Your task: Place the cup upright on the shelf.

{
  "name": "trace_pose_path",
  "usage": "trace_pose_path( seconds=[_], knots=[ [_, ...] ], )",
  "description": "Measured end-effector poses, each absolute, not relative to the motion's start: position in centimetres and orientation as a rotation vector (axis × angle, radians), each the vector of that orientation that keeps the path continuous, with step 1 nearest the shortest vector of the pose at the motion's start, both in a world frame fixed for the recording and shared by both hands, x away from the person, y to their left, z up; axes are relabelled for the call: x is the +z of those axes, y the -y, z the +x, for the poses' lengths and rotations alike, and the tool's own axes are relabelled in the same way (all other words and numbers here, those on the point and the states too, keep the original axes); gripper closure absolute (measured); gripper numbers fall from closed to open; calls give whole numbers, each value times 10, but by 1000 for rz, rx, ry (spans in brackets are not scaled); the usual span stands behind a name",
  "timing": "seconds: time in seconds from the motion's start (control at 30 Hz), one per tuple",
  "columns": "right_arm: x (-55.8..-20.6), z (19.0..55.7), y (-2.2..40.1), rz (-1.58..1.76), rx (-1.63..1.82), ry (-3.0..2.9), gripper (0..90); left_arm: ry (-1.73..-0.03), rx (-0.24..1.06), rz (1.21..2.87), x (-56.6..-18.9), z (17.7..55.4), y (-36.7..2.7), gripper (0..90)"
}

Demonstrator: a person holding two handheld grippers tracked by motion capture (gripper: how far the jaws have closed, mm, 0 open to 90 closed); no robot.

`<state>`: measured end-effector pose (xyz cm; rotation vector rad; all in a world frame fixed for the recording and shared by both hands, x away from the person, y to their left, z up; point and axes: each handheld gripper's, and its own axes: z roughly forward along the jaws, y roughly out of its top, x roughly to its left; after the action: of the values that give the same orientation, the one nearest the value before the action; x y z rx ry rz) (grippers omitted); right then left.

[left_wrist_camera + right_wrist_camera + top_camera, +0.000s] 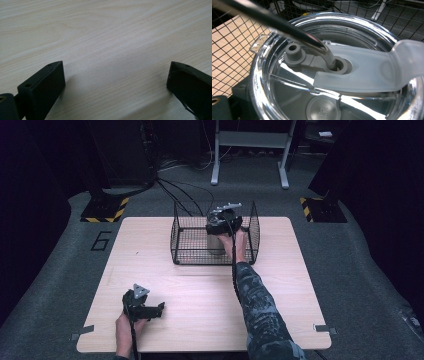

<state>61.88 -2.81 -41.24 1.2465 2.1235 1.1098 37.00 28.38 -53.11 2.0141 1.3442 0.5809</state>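
A steel tumbler stands upright inside a black wire basket at the far middle of the table. Its clear lid carries a bent metal straw through a grey stopper, with a frosted tab across it. My right gripper reaches into the basket from above and is shut on the tumbler's top; one black finger presses on the lid's rim. My left gripper rests low over the near left of the table, open with nothing between its jaws.
The light wooden table sits on grey carpet. Basket walls surround the right gripper on all sides. Black cables run across the floor behind the basket, and a white frame stands farther back.
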Motion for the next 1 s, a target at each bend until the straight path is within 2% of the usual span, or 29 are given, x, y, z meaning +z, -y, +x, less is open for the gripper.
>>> trace_pose_path(
  seconds=[0.53, 1.0],
  knots=[
    [-403, 612, 37, 1261, 1116, -2155, 0, -1344, 583, 2014, -531, 370, -284, 17],
    [-384, 576, 55, 1152, 1141, -2192, 0, -1347, 582, 2003, -532, 370, -283, 17]
  ],
)
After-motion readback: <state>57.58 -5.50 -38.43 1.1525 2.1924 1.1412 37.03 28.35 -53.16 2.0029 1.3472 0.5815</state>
